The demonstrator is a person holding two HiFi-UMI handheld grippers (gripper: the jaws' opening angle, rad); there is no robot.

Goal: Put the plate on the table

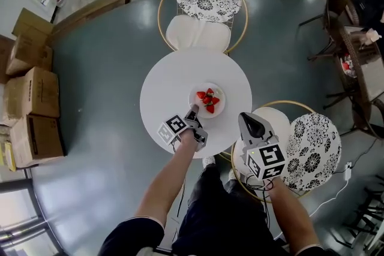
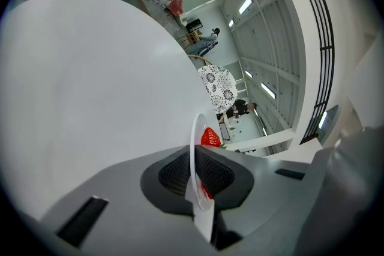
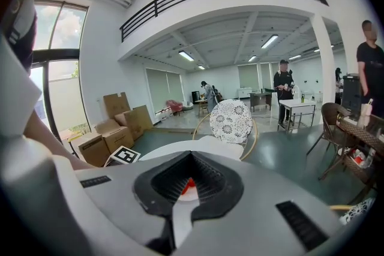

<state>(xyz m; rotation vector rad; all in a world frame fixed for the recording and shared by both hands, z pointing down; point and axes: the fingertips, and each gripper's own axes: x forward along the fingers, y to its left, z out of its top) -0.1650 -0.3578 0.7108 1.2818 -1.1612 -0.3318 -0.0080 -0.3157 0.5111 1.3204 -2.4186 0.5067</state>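
The plate (image 1: 217, 111), clamped at its rim by the left hand-held gripper (image 1: 193, 110), seems set on the desk (image 1: 168, 87); release is called for next.

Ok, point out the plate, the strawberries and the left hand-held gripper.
plate (image 1: 207, 85): head view, bare far rim.
strawberries (image 1: 208, 100): head view, middle of the pile.
left hand-held gripper (image 1: 192, 111): head view, tips at the plate's near edge.
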